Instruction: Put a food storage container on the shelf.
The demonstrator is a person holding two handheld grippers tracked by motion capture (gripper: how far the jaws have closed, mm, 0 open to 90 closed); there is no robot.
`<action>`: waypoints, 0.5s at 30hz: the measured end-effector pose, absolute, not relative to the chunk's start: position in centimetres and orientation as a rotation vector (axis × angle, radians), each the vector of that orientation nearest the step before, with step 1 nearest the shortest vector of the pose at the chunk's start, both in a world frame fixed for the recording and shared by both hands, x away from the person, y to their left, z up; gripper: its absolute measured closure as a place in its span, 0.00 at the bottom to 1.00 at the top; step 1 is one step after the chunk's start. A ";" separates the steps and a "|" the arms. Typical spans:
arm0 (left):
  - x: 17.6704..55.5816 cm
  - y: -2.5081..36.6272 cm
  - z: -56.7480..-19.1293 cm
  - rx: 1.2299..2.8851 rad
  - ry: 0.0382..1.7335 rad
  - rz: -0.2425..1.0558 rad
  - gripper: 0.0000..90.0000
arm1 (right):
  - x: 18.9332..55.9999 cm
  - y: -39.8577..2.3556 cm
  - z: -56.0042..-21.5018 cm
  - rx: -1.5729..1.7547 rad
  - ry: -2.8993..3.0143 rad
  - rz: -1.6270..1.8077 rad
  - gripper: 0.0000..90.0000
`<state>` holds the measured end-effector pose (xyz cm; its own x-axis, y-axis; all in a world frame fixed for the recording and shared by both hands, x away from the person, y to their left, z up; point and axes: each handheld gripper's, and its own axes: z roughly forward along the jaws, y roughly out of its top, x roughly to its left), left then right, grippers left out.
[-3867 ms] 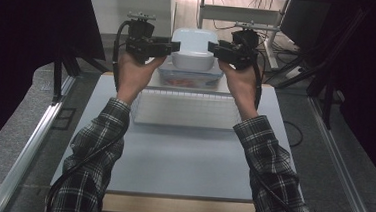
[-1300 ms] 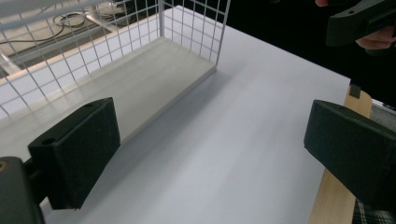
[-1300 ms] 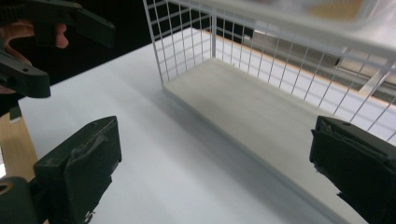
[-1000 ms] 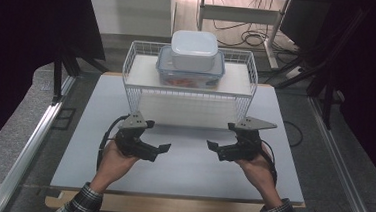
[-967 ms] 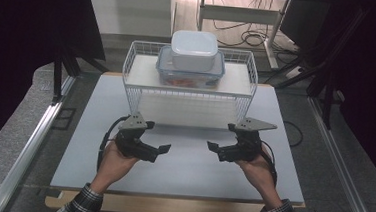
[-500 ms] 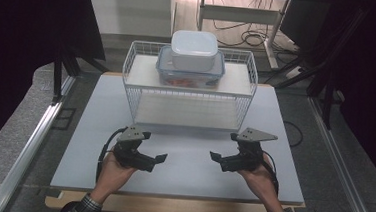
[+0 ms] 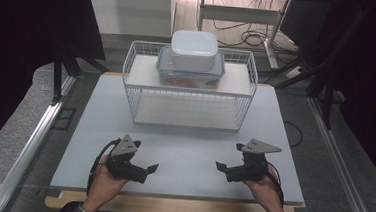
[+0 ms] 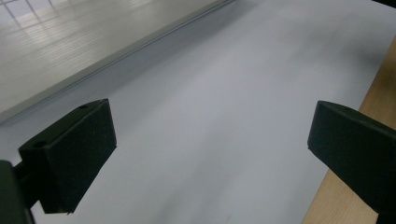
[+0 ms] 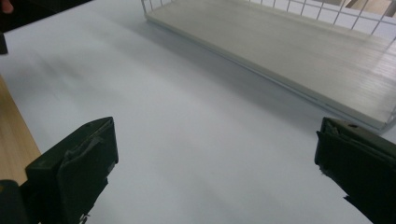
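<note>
A white wire rack [image 7: 133,89] stands at the far middle of the white table top [image 7: 188,141]. On its upper shelf rests a clear box with a blue-rimmed lid [image 7: 190,73], and a white lidded box [image 7: 194,50] sits on top of that. My left gripper [image 7: 145,170] is held low near the front left, open and empty, its jaws pointing right. Opposite it at the front right, my right gripper [image 7: 223,167] is also open and empty. In the left gripper view my left gripper [image 8: 210,149] has its jaws wide over bare table. My right gripper [image 9: 215,172] faces the rack's lower shelf [image 9: 299,51].
The table's wooden front edge [image 7: 179,205] runs just below both hands. Metal rails [image 7: 28,145] flank the table, and cables [image 7: 253,38] lie on the floor behind it. The rack's lower shelf [image 7: 188,111] holds nothing.
About four seconds ago both grippers were up at the boxes on the rack. Since then they have drawn back toward the front edge and are still sliding nearer; the boxes stay put.
</note>
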<state>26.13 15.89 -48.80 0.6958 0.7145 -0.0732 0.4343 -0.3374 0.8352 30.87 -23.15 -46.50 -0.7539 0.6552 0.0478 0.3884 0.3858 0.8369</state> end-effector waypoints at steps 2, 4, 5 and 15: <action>26.0 16.2 -49.2 1.982 0.897 0.388 0.01 | 30.6 -23.5 -47.2 0.924 2.365 1.282 0.00; 25.9 16.5 -49.6 1.993 0.909 0.402 0.01 | 30.6 -23.6 -47.5 0.929 2.370 1.276 0.00; 25.8 16.6 -50.0 2.004 0.917 0.414 0.01 | 30.5 -23.6 -47.7 0.933 2.373 1.271 0.00; 26.3 16.7 -52.4 2.113 0.963 0.373 0.00 | 30.3 -23.7 -49.9 0.956 2.430 1.136 0.00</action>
<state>26.31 16.68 -52.44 0.6712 0.7398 -0.0477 0.5145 -0.4185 0.7484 30.33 -23.72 -49.86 -0.7367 0.6761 0.0154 0.4453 0.4679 0.7634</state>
